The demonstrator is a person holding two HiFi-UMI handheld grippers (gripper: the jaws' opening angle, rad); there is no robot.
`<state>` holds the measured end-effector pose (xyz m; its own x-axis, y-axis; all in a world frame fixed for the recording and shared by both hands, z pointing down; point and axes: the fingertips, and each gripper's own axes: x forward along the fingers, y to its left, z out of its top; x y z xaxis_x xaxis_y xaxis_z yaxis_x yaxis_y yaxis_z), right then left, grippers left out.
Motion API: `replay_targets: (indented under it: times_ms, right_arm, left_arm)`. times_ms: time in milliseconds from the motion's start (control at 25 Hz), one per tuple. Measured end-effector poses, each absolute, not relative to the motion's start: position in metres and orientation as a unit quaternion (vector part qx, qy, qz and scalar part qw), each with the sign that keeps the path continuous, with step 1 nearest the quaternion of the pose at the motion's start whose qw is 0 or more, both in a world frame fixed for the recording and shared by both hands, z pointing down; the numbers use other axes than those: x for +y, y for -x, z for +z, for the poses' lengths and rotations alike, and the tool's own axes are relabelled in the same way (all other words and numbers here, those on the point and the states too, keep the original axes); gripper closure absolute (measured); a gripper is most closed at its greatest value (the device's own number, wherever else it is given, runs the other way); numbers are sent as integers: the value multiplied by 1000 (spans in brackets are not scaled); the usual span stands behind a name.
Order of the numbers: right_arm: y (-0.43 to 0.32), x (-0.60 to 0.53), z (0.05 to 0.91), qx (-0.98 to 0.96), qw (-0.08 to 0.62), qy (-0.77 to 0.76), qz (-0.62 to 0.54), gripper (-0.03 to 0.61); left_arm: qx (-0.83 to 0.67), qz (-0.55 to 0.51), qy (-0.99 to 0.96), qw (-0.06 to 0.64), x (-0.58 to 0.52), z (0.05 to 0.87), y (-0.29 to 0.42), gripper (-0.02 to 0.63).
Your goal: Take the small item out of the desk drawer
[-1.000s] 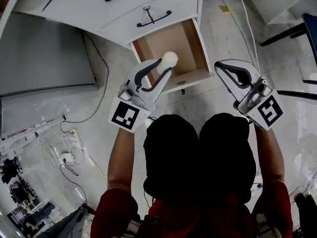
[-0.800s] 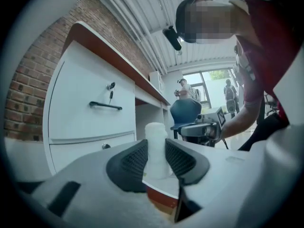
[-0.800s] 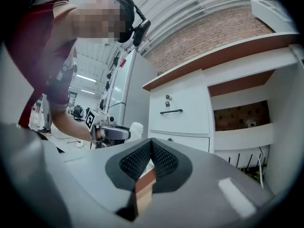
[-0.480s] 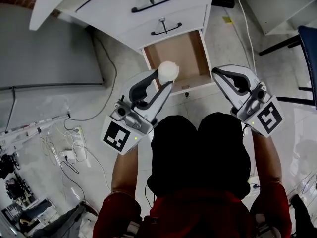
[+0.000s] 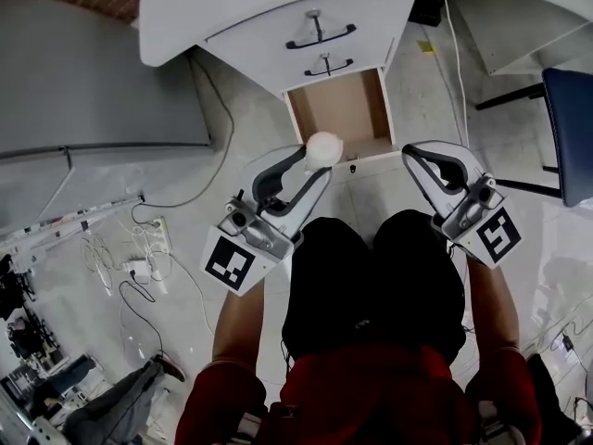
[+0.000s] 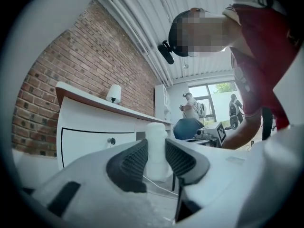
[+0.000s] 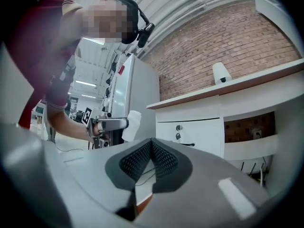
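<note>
My left gripper is shut on a small white item with a rounded top, held up in the air just in front of the open drawer. In the left gripper view the white item stands upright between the two ribbed pads. The drawer's brown inside shows nothing else in it. My right gripper hangs to the right of the drawer with its jaws shut on nothing. From the right gripper view the item shows in the left gripper off to the left.
The white desk has two more drawers with dark handles above the open one. A blue chair stands at the right. Cables and a power strip lie on the floor at left. My knees in black trousers are just below the grippers.
My left gripper has drawn the white item up and back out of the drawer, toward my body. The desk now sits farther away. The right gripper has stayed shut beside the drawer.
</note>
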<state>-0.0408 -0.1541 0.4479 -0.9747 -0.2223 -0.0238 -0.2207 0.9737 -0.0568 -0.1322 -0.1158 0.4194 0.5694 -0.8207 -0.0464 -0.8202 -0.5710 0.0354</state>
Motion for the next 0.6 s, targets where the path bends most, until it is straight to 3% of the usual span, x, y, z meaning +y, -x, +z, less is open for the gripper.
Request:
replay_targets:
  times_ms: [600]
  right_arm:
    - [49, -136, 288, 991, 6, 116, -65, 566]
  left_arm:
    - [-486, -32, -872, 45, -96, 272, 134, 488]
